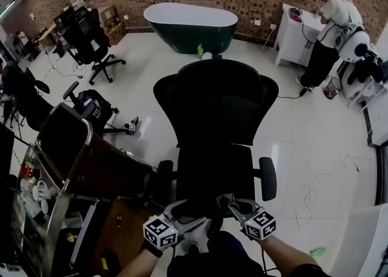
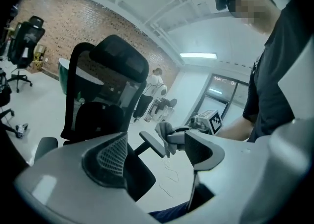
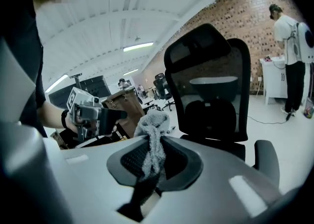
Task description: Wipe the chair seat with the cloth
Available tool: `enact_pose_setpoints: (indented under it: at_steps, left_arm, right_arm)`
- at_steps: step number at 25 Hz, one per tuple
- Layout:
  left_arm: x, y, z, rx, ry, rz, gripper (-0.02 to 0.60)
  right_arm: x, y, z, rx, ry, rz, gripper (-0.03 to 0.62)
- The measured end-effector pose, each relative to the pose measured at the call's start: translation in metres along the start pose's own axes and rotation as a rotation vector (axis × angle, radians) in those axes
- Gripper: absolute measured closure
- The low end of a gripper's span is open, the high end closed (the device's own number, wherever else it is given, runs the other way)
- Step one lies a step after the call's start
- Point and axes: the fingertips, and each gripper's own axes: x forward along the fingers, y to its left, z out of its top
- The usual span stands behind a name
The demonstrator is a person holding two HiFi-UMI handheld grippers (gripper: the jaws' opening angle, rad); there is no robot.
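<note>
Head view: my forearms (image 1: 284,250) come in from the bottom edge, converging low-centre at the chair seat's (image 1: 212,173) front edge. My right gripper's (image 1: 233,204) fingers pinch the grey cloth (image 3: 152,122) there; my left gripper's (image 1: 182,210) fingers stand spread.

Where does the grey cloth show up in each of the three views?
Head view: cloth bottom centre, in the right gripper.
Left gripper view: cloth centre, beyond the open jaws.
Right gripper view: cloth centre, clamped between the jaws.
Shared landmark: the black office chair.
</note>
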Motion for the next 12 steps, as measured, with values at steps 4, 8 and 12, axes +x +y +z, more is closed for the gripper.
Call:
enact_pose_setpoints:
  at_steps: [4,8,12]
  left_arm:
    - [-0.040,-0.030,-0.005,0.039,-0.035,-0.010,0.190]
    - [-0.087,-0.069,-0.029,0.037,-0.068,-0.033,0.190]
    - [-0.136,-0.115,-0.057,0.073,-0.072,-0.054,0.190]
  right_arm:
    - [-0.027,0.041,0.008,0.055,-0.073,-0.008,0.545]
    - [-0.063,0.090,0.003,0.056,-0.160,-0.058,0.545]
    - [-0.098,0.144,-0.009,0.065,-0.242,-0.100,0.545]
